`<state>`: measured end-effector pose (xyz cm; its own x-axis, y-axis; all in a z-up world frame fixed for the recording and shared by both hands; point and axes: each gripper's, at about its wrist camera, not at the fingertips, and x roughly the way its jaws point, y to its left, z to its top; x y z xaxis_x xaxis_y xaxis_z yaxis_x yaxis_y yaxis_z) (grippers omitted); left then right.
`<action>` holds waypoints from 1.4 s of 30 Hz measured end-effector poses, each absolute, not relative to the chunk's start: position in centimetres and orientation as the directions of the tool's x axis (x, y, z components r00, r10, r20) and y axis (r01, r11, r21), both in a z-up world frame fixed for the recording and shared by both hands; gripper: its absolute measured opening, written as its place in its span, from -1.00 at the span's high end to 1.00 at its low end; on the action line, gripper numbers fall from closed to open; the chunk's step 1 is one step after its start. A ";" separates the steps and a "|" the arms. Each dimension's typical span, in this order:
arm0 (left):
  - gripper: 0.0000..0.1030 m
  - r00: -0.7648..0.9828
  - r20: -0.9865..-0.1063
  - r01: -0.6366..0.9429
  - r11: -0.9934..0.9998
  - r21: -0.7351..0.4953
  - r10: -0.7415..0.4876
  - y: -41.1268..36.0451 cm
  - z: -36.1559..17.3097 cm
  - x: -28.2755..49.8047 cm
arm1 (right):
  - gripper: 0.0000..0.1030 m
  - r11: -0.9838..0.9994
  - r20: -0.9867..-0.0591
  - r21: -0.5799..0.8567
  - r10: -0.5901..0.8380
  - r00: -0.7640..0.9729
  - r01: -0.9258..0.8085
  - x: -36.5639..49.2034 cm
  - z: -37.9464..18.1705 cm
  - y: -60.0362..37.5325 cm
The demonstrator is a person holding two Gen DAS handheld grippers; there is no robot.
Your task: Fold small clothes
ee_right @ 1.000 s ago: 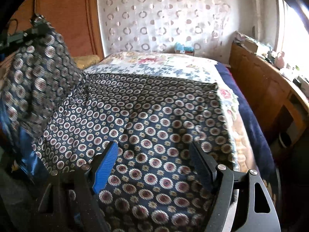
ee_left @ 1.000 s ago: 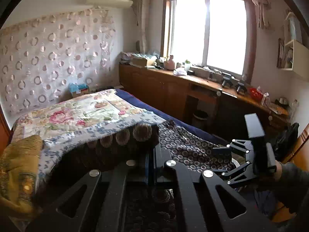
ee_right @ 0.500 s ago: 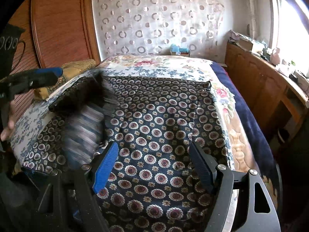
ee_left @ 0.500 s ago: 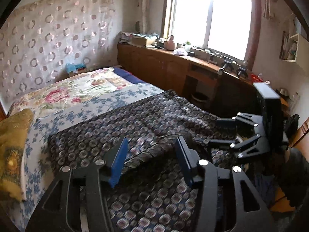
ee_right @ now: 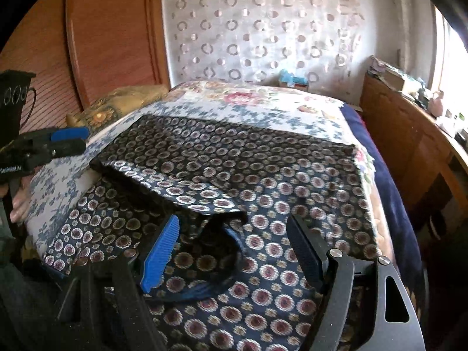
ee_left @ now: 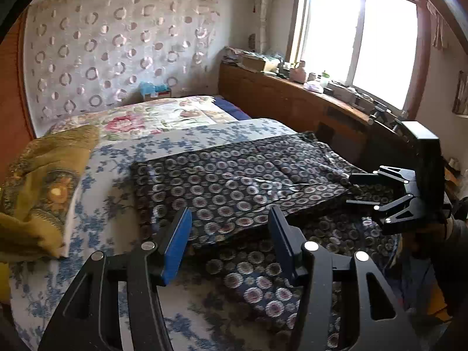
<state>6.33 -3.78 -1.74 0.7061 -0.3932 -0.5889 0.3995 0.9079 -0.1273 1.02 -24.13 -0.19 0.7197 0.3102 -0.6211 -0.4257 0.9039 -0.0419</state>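
A dark navy garment with round flower medallions [ee_left: 234, 181] lies on the bed, its left part folded over the middle; it also shows in the right wrist view [ee_right: 263, 175]. My left gripper [ee_left: 229, 239] is open and empty, just above the garment's near left edge. It shows at the left edge of the right wrist view [ee_right: 70, 139]. My right gripper [ee_right: 234, 248] is open and empty over the garment's neck opening [ee_right: 216, 251]. It shows at the right of the left wrist view [ee_left: 362, 190].
The bed has a floral quilt [ee_left: 163, 120] and a blue-flowered sheet [ee_left: 96, 204]. A gold pillow [ee_left: 44, 175] lies at the left. A wooden headboard [ee_right: 111, 35], a wooden counter [ee_left: 307, 99] under the window and a patterned wall curtain [ee_right: 263, 29] surround the bed.
My left gripper carried the garment's left part over the middle, let go of it and drew back open. My right gripper stayed open in place.
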 end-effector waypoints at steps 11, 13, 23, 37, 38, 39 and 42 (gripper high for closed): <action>-0.08 0.733 -0.572 0.358 0.924 -0.137 -0.369 -1.6 -1.7 6.3 | -0.29 0.858 -0.715 -0.144 0.254 0.651 -0.493 6.5 -2.5 -21.2; -0.08 0.737 -0.568 0.354 0.925 -0.139 -0.367 -1.3 -1.7 6.3 | -0.13 0.844 -0.717 -0.164 0.254 0.649 -0.511 6.8 -2.6 -20.3; -0.10 0.742 -0.568 0.341 0.930 -0.137 -0.356 -0.9 -2.0 6.1 | 0.87 0.819 -0.686 -0.147 0.320 0.653 -0.555 6.1 -2.1 -19.2; -0.11 0.733 -0.570 0.366 0.922 -0.127 -0.370 -1.8 -1.8 6.0 | 0.90 0.891 -0.514 -0.040 0.370 0.774 -0.453 0.2 1.3 -24.5; -0.11 0.732 -0.571 0.369 0.921 -0.127 -0.372 -2.0 -1.7 6.0 | 0.90 0.897 -0.516 -0.039 0.360 0.778 -0.441 0.0 1.2 -24.9; -0.11 0.732 -0.570 0.372 0.920 -0.126 -0.374 -2.0 -1.7 6.0 | 0.90 0.906 -0.518 -0.042 0.342 0.784 -0.422 -0.2 1.1 -25.4; -0.11 0.729 -0.570 0.381 0.916 -0.123 -0.379 -2.4 -1.6 6.0 | 0.90 0.927 -0.530 -0.045 0.293 0.796 -0.372 -0.9 0.8 -26.4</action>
<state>5.96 -2.45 -1.61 0.7291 -0.3793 -0.5696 0.3806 0.9165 -0.1232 -0.88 -26.41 0.79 0.7956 0.2931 -0.5302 -0.3718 0.9272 -0.0453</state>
